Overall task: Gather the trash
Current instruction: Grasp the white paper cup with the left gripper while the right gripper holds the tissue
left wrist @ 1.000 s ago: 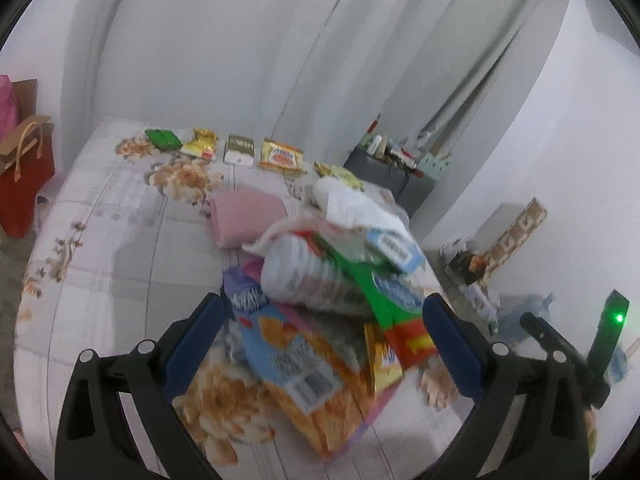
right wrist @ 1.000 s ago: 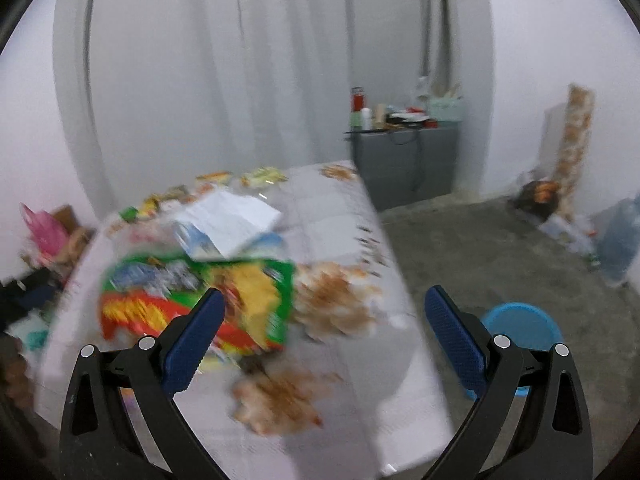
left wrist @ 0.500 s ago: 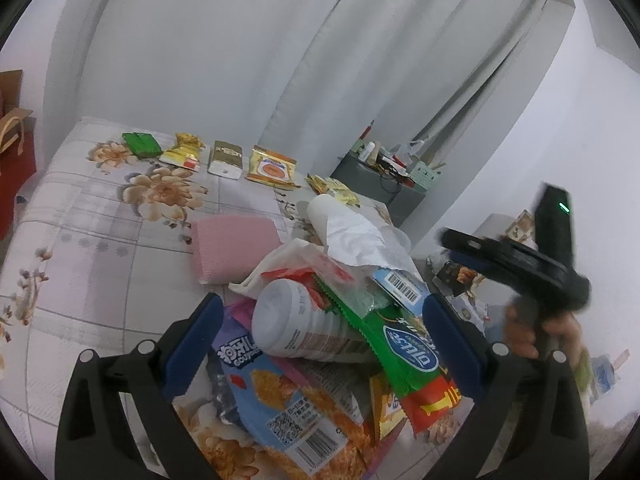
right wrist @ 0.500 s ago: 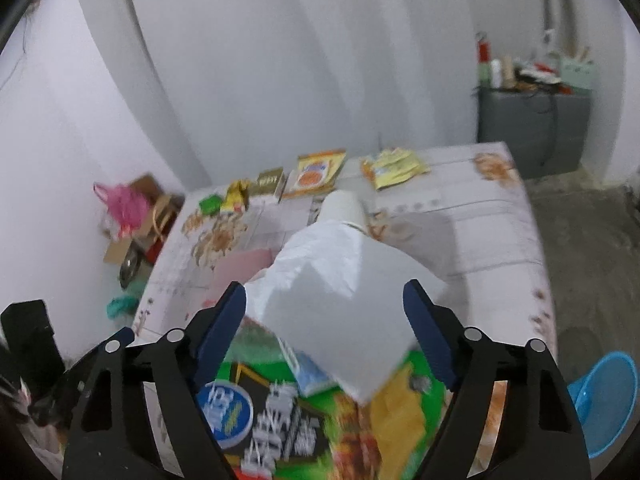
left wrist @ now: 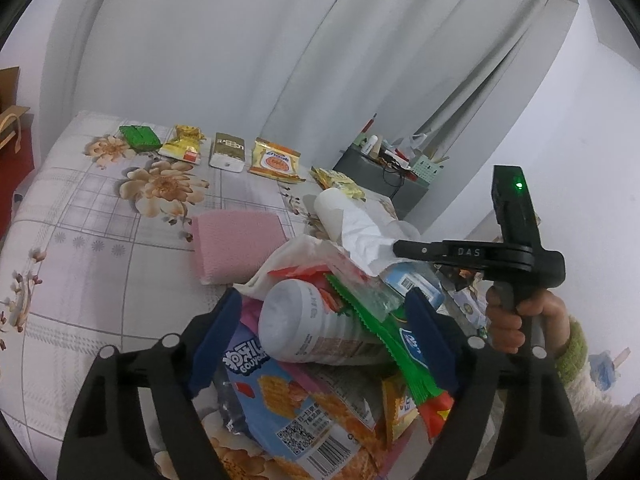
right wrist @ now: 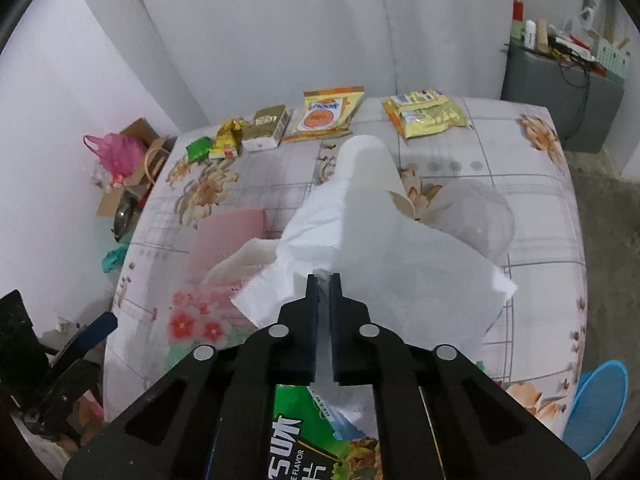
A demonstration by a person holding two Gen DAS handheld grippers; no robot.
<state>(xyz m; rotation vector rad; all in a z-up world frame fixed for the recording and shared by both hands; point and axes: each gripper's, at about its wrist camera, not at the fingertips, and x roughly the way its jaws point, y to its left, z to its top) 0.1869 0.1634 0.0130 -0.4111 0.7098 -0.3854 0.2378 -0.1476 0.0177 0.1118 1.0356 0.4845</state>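
Now the right gripper (right wrist: 325, 280) has just clenched its fingers on the white tissue (right wrist: 384, 264) atop the trash heap (left wrist: 320, 340) on the bed (left wrist: 80, 240). The left gripper (left wrist: 320, 320), fingers closing but unclenched, straddles a bottle (left wrist: 304, 332). Thin tissue may tear or drag wrappers off.

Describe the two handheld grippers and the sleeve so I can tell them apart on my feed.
Both are matte black, with silver rivets and dark blue finger pads. The right gripper has a pistol handle, "DAS" lettering and an upright block with a green light. The right hand comes out of a cream fleecy sleeve with a green knit cuff.
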